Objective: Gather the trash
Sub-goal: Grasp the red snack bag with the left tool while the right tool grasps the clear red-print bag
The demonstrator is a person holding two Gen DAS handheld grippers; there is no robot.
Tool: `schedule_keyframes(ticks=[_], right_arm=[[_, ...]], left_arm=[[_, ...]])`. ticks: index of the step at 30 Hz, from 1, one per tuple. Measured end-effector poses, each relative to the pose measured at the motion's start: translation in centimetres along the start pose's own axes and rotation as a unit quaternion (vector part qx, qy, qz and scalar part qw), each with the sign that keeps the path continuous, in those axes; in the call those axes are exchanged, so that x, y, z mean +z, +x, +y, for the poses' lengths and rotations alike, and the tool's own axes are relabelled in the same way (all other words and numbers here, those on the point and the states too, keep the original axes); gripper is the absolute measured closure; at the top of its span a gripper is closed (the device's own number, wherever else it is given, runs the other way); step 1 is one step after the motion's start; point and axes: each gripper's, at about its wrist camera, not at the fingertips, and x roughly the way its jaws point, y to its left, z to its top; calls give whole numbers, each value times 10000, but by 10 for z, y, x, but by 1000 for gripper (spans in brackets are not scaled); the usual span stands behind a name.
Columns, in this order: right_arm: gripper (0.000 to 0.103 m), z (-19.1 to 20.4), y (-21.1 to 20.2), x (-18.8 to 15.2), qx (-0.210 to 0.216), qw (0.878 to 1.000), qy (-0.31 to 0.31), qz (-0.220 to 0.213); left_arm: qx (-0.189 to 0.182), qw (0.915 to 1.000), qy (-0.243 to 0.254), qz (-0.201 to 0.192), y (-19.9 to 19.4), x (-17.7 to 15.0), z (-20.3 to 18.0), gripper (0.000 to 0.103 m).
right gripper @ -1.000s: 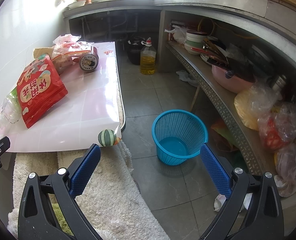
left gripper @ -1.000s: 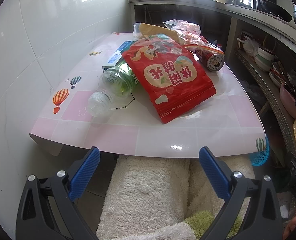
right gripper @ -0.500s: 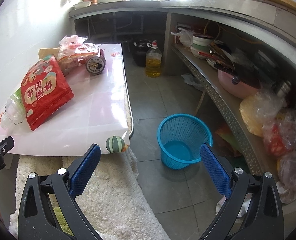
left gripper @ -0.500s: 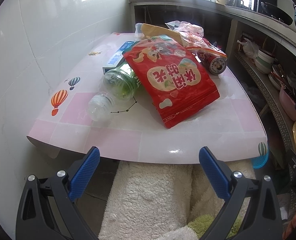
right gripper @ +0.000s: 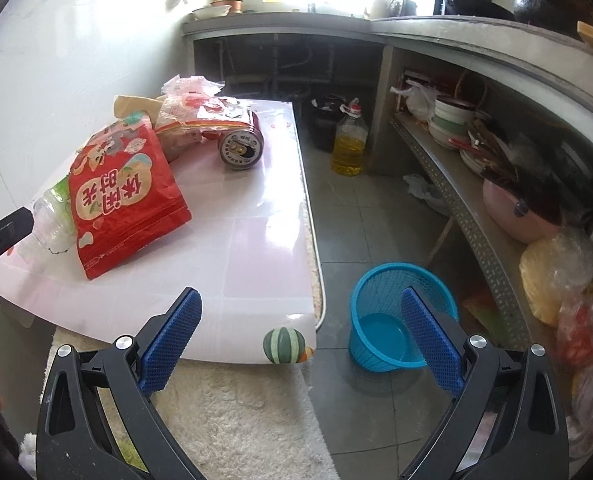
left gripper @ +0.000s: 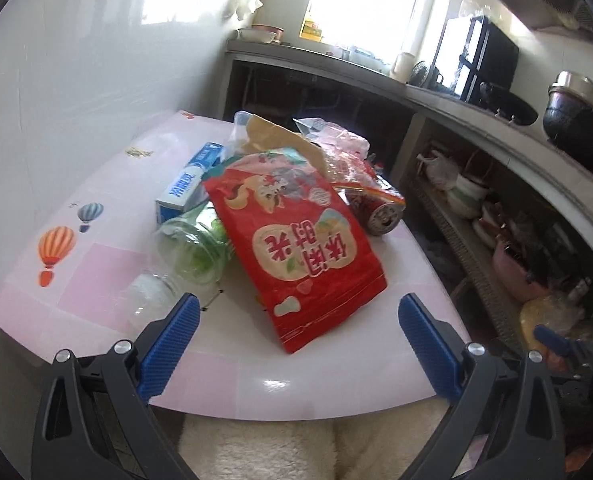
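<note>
A: Status? We see nothing collected: basket [right gripper: 402, 316] on the floor right of the table [left gripper: 336, 376] is empty, left gripper [left gripper: 298, 334] and right gripper [right gripper: 302, 336] both spread, holding nothing.

B: Count on the table, left to right: one bottle [left gripper: 176, 264], one box [left gripper: 190, 184], one red bag [left gripper: 300, 248], one can [left gripper: 380, 210]. All left to do.

left gripper [left gripper: 298, 322]: black angular frame, blue ribbed finger pads [left gripper: 168, 346], silver screws at the joints
right gripper [right gripper: 300, 320]: same black frame, blue pads, silver screws
</note>
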Motion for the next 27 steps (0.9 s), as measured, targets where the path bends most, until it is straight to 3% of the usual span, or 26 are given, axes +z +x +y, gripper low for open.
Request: schedule_keyframes(ticks=[4, 7, 12, 17, 22, 25, 27], right_arm=[[8, -1, 13, 4, 48, 9999, 55, 119], [8, -1, 24, 4, 88, 9996, 87, 265], [8, -3, 38, 4, 171, 9988, 126, 435], [8, -3, 49, 6, 147, 9985, 90, 521], [8, -6, 59, 5, 185, 9975, 141, 673], [8, -6, 62, 5, 211, 9969, 167, 733], [8, -5, 62, 5, 214, 9970, 165, 727]], left_arm=[[-409, 9986, -315, 137, 21, 4, 2, 6], [-244, 9987, -325, 305, 38, 7, -1, 7], [94, 9985, -256, 468, 65, 7, 1, 19], [209, 9970, -382, 637, 91, 6, 13, 21], [-231, 9952, -790, 526, 98, 10, 23, 23], [-481, 9938, -920, 401, 97, 13, 26, 33], [-600, 9927, -981, 366, 97, 13, 26, 46]])
